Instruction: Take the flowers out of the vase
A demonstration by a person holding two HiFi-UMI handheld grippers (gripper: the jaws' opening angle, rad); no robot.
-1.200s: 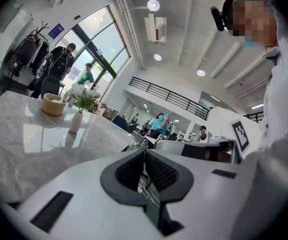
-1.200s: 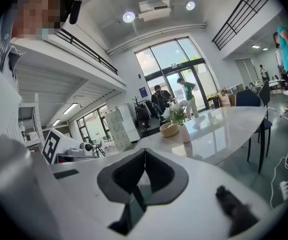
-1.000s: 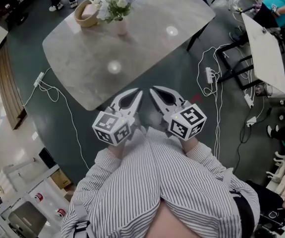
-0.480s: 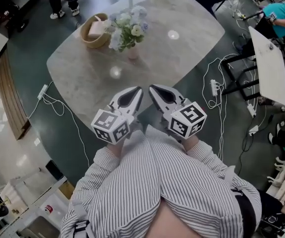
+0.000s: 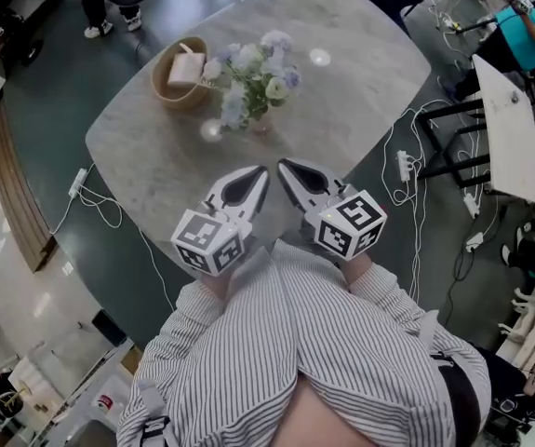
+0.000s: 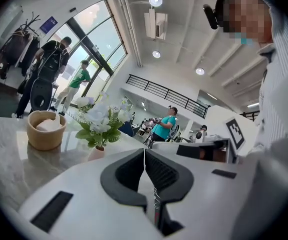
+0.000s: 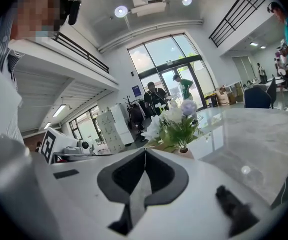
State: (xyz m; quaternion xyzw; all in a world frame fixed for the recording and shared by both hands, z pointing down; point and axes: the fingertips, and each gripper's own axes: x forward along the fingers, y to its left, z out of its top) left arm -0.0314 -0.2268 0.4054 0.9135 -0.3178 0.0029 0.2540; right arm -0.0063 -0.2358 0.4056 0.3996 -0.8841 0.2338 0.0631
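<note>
As the flowers [image 5: 251, 77], upright in their vase [image 5: 260, 125] on the surface [image 5: 155, 161], draw nearer, the left tongs [image 5: 260, 170] and right tongs [image 5: 283, 165] remain shut, empty, well short.

Open lab hall: power strips [image 5: 403, 165], workbenches [image 5: 507, 124], mezzanine railing [image 6: 165, 92].

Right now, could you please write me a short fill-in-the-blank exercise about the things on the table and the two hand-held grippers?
1. In the head view, the round tan bowl sits to the ____ of the small pink vase.
2. The white and lilac flowers stand ____ that vase.
3. The left hand-held gripper and the right hand-held gripper, both empty, have their jaws ____.

Missing words: left; inside; shut.
</note>
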